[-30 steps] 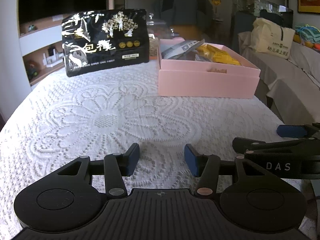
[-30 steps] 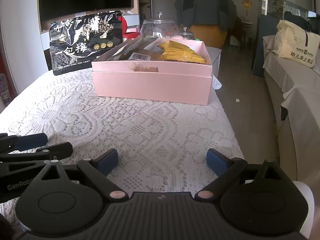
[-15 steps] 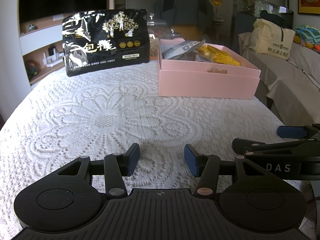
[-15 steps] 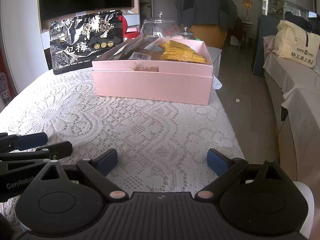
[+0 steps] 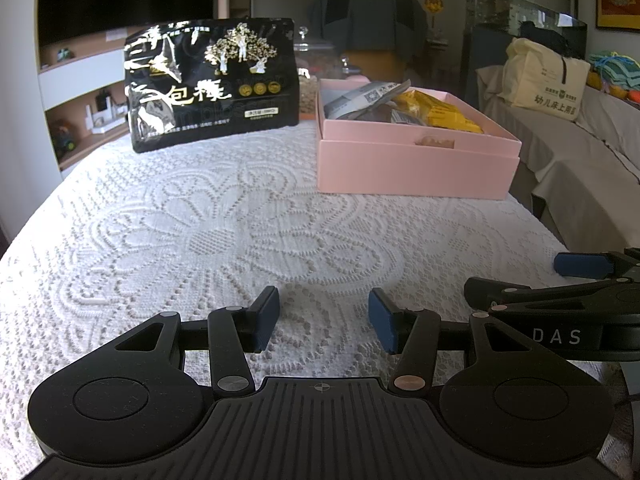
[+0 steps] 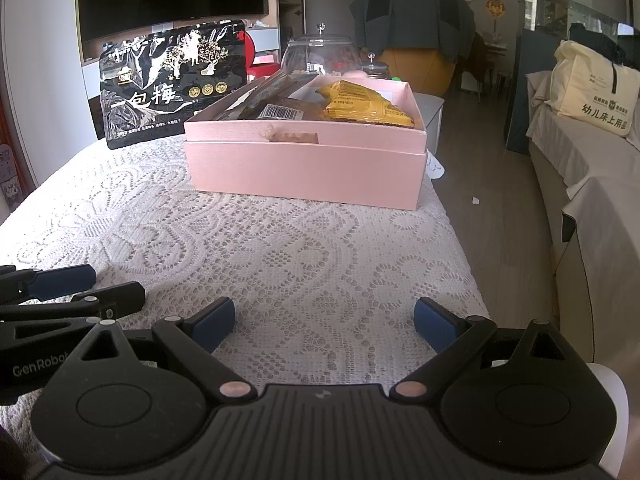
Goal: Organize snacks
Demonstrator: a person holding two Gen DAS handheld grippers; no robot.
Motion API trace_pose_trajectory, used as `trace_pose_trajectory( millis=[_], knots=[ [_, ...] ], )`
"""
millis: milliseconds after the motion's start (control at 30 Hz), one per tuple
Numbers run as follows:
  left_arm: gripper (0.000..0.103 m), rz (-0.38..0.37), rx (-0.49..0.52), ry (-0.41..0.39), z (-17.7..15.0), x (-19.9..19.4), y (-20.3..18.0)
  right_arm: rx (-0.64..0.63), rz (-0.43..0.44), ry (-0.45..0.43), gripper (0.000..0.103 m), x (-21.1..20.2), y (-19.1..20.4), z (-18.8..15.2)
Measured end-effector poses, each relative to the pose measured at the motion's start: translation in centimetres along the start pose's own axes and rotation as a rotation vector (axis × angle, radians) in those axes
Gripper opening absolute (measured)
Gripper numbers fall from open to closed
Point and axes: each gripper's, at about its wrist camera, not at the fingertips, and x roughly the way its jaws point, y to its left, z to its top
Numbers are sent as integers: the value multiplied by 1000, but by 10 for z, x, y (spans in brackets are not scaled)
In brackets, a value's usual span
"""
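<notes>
A black snack bag with gold print (image 5: pixel 212 82) (image 6: pixel 174 82) stands upright at the far side of the lace-covered table (image 5: pixel 200 240). To its right sits an open pink box (image 5: pixel 416 160) (image 6: pixel 308 164) holding a yellow packet (image 5: pixel 444 114) (image 6: pixel 362 104) and darker packets. My left gripper (image 5: pixel 324 316) rests low near the table's front edge, open, with nothing between its fingers. My right gripper (image 6: pixel 324 322) sits beside it on the right, open wider and empty. Each gripper shows at the edge of the other's view.
A glass jar with a lid (image 6: pixel 322 54) stands behind the pink box. A covered sofa (image 6: pixel 592 168) with a cream tote bag (image 6: pixel 594 92) runs along the right, past a strip of floor. Shelves (image 5: pixel 80 120) and a dark screen lie to the left.
</notes>
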Motion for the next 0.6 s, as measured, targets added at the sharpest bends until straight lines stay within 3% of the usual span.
trace_pose_trajectory(
  millis=[600],
  knots=[
    [56,-14,13,2,0,0,1,0,-1,0,97,0,0,0]
  ],
)
